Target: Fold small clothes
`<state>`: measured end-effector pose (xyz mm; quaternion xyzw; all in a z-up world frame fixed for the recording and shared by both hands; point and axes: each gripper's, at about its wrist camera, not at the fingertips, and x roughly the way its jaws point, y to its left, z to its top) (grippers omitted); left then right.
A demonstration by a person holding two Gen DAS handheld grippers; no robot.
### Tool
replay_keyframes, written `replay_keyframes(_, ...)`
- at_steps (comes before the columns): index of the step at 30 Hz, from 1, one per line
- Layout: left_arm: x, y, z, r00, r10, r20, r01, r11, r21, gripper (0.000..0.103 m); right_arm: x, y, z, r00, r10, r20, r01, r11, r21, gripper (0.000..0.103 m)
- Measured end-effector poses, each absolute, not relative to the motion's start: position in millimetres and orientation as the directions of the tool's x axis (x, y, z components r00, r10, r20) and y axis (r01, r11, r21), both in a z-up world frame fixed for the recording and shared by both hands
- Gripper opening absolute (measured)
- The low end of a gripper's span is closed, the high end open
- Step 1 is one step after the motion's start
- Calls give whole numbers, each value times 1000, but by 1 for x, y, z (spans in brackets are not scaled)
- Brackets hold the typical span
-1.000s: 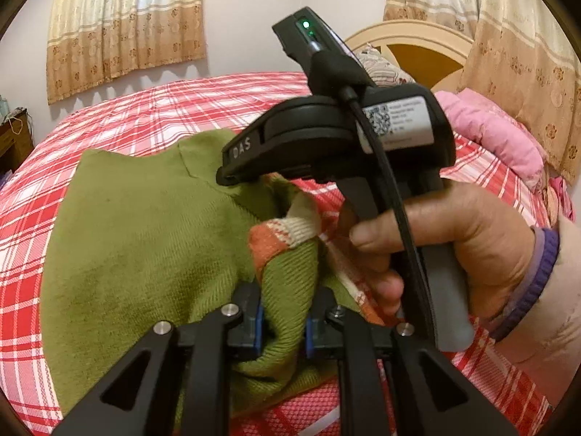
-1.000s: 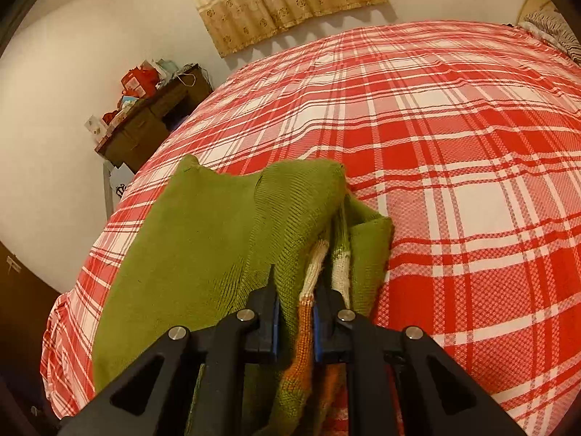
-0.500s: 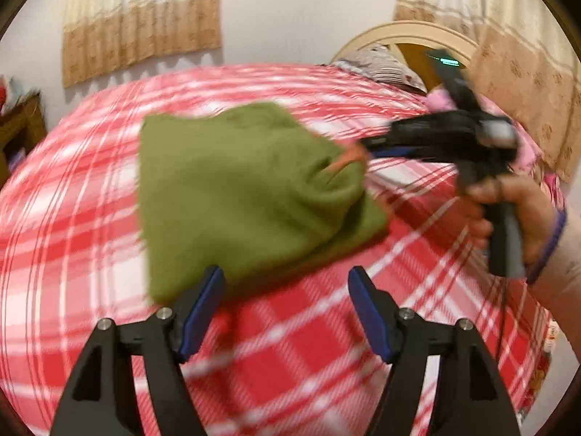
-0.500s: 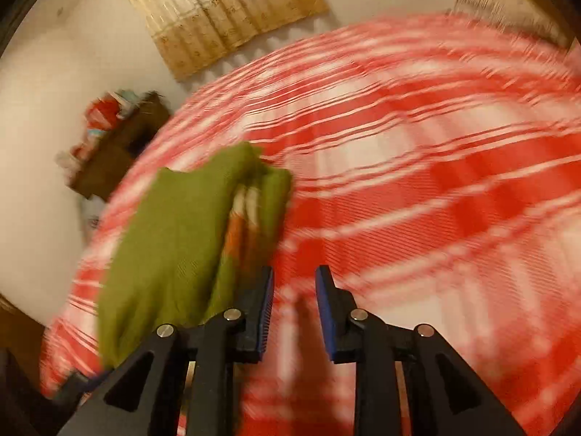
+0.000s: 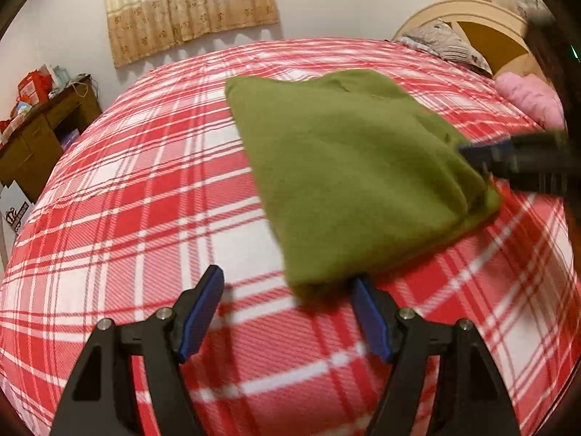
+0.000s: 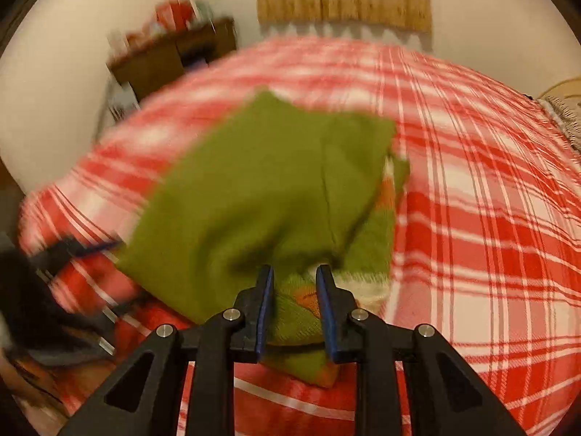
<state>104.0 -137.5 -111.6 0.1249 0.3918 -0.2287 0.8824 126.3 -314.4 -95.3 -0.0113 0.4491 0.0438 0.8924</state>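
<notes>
Left tool (image 5: 287, 309) is spreading with nothing between, right tool (image 6: 295, 309) sits slightly parted around the green sweater (image 6: 261, 196) lower centre; better smooth that lumpy corner flat.

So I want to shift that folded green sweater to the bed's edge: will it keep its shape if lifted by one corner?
Probably not. The green sweater is soft knit, so it would likely droop. Its layers lie loose, with a striped orange part peeking out at one side, so the fold may fall open. On the plaid bedspread it would likely drag and bunch rather than slide.
</notes>
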Motion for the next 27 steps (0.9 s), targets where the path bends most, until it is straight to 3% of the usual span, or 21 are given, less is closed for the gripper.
replay_keyframes(7, 121, -112, -107, 569, -371, -734, 459, 884, -91, 75, 107, -322, -87, 647, 27, -762, -59, 998, -15, 27)
replay_keyframes(11, 119, -119, -103, 596, -349, -723, 463, 885, -46, 75, 119, -318, -92, 621, 17, -784, -90, 995, -50, 45)
replay_keyframes(14, 130, -108, -97, 608, -355, -710, 428, 900, -83, 75, 115, -314, -100, 588, 42, -807, -143, 988, -53, 45)
replay_keyframes(16, 140, -99, -103, 573, -382, -725, 408, 900, -152, 75, 110, -318, -100, 577, 76, -813, -145, 989, -10, 40)
replay_keyframes(17, 142, -97, -108, 560, -384, -734, 398, 902, -168, 75, 108, -319, -100, 571, 93, -815, -138, 990, 16, 20)
replay_keyframes(18, 141, -97, -111, 556, -382, -738, 393, 903, -172, 75, 107, -320, -103, 567, 103, -817, -132, 991, 33, 8)
replay_keyframes(21, 133, -101, -115, 575, -372, -728, 410, 902, -137, 64, 103, -319, -104, 587, 129, -799, -100, 991, 87, 7)
replay_keyframes(23, 133, -100, -112, 552, -411, -725, 439, 883, -165, 38, 95, -325, -96, 617, 245, -748, -88, 966, 244, 6)
replay_keyframes(25, 137, -95, -109, 526, -450, -722, 440, 870, -221, 28, 82, -335, -84, 677, 344, -651, -82, 914, 397, 6)
replay_keyframes(27, 139, -92, -109, 513, -466, -720, 437, 865, -248, 27, 70, -352, -82, 726, 371, -579, -42, 865, 501, 6)
